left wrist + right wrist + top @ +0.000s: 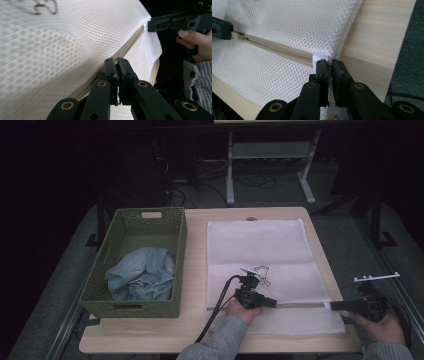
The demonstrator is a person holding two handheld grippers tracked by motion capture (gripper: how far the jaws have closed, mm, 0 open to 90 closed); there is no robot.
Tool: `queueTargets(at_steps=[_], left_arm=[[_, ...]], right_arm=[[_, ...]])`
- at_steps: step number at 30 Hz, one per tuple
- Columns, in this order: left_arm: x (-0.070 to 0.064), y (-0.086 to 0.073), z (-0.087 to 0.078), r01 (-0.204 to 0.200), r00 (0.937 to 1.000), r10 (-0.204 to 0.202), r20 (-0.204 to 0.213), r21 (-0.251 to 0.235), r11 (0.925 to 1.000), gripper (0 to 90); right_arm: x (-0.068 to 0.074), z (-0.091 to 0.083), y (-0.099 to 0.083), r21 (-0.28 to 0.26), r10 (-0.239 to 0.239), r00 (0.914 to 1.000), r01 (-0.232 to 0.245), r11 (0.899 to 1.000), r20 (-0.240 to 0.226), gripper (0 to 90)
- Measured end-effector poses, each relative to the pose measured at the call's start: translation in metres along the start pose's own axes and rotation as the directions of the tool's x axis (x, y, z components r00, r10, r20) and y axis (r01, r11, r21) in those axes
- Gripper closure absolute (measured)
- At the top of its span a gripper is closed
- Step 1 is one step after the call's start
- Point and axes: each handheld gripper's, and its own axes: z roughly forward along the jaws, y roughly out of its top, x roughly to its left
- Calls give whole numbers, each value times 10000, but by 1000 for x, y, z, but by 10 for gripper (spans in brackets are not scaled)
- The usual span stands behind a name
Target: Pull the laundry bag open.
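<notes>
A white mesh bag (260, 255) lies flat on the table, its beige zipper (302, 305) running across near the front. My left gripper (274, 303) is shut on the zipper (130, 45) at mid-bag; what sits between the jaws is hidden. In the left gripper view the jaws (117, 61) are pressed together over the zipper line. My right gripper (332, 306) is shut on the white tab (319, 59) at the zipper's right end, at the bag's corner (330, 62). The zipper (277, 50) looks closed between the two grippers. The left gripper (220, 31) shows far off in the right gripper view.
A green woven basket (145, 220) stands at the table's left with crumpled denim (142, 272) inside. The wooden table edge (372, 37) is just right of the bag's corner. A dark drawn mark (261, 270) sits on the bag. Table legs and cables lie beyond.
</notes>
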Motion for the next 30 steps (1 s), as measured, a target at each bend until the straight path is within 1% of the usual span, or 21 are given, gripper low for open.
queueTargets(at_steps=[2,5,6,7,10,15,16,21,22,23,24,25,30], left_arm=[[1,-1,-3,44,10000,-44,-20,-25,10000,874],[3,-3,-8,-6,10000,6,-30,-50,10000,874],[2,-4,-9,52,10000,-52,8,-86,9999,874],[2,-4,-10,-8,10000,8,-44,-65,10000,874],[3,-5,-14,22,10000,-23,-81,-96,10000,874],[10,-8,-23,129,9997,-133,-182,-170,9998,874],[11,-8,-24,156,9998,-158,-133,-156,9998,874],[12,-10,-28,191,9997,-194,-134,-192,9996,874],[13,-11,-28,172,9998,-175,-138,-191,9997,875],[13,-11,-29,239,9997,-241,-106,-197,9995,874],[14,-11,-29,201,9997,-203,-136,-190,9996,875],[15,-12,-30,230,9996,-233,-162,-189,9996,875],[17,-13,-36,273,9996,-276,-107,-243,9993,874]], right_arm=[[0,0,0,24,28,10000,-28,10000,30,834],[0,0,0,37,19,10000,-19,10000,45,834],[0,1,0,62,24,10000,-24,10000,63,833],[0,1,0,49,18,10000,-18,10000,15,834],[1,0,0,62,-2,10000,1,10000,95,833],[-1,0,-1,54,25,9999,-26,10000,113,834],[-1,0,-1,58,26,9999,-27,10000,122,834],[0,0,-1,64,14,10000,-15,10000,72,833],[0,0,-1,66,-7,9999,6,10000,132,833],[0,0,-1,85,-4,9999,3,10000,169,834],[0,0,-1,71,6,9999,-7,10000,122,834],[-1,0,-1,68,-6,9998,4,10000,180,834],[-1,0,-1,84,12,9998,-14,10000,196,834]])
